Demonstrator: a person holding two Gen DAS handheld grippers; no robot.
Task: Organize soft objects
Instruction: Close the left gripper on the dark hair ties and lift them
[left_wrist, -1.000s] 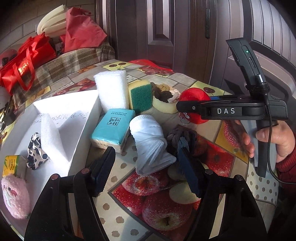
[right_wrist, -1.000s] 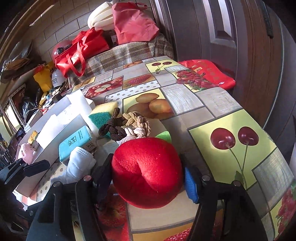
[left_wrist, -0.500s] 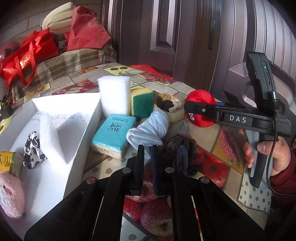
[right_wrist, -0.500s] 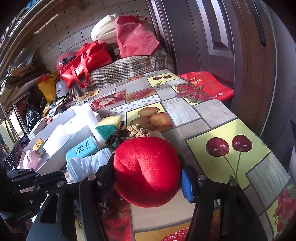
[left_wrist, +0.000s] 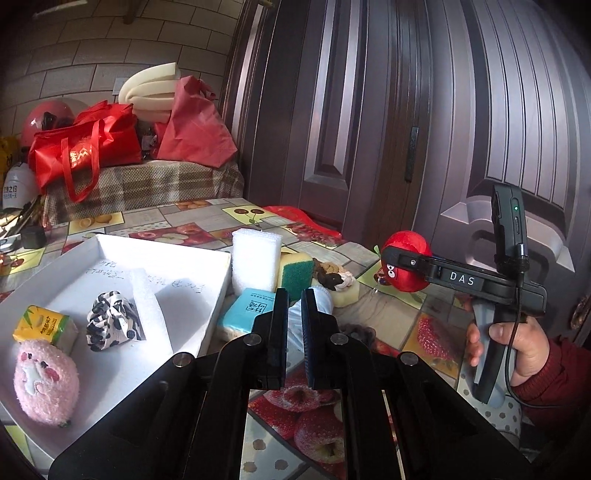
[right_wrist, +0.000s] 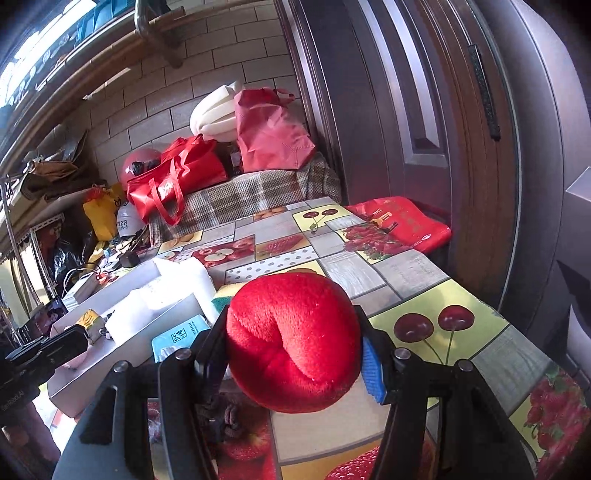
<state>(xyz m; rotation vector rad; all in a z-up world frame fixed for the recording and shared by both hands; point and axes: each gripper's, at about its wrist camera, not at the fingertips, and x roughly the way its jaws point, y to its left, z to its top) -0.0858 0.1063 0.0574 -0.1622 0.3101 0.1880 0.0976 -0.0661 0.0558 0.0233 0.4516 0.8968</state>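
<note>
Left gripper (left_wrist: 294, 325), open a second ago, has clamped on the white rolled cloth (left_wrist: 320, 300) and lifted it; beyond, right gripper (right_wrist: 291, 345) squeezes the red plush apple (right_wrist: 293, 341) clear of the table (right_wrist: 406, 273), both likely bound for the white box (left_wrist: 218, 295).

The closed black fingers (left_wrist: 282, 325) of the left gripper (left_wrist: 294, 321) are covering most of the rolled white cloth (left_wrist: 320, 300); whether they are pinching it is unclear. At nine o'clock, the handwriting on the white cardboard tray (left_wrist: 162, 254) is staying too small to read. In the right wrist view, the red plush apple (right_wrist: 293, 345) is hiding the sponge behind it
</note>
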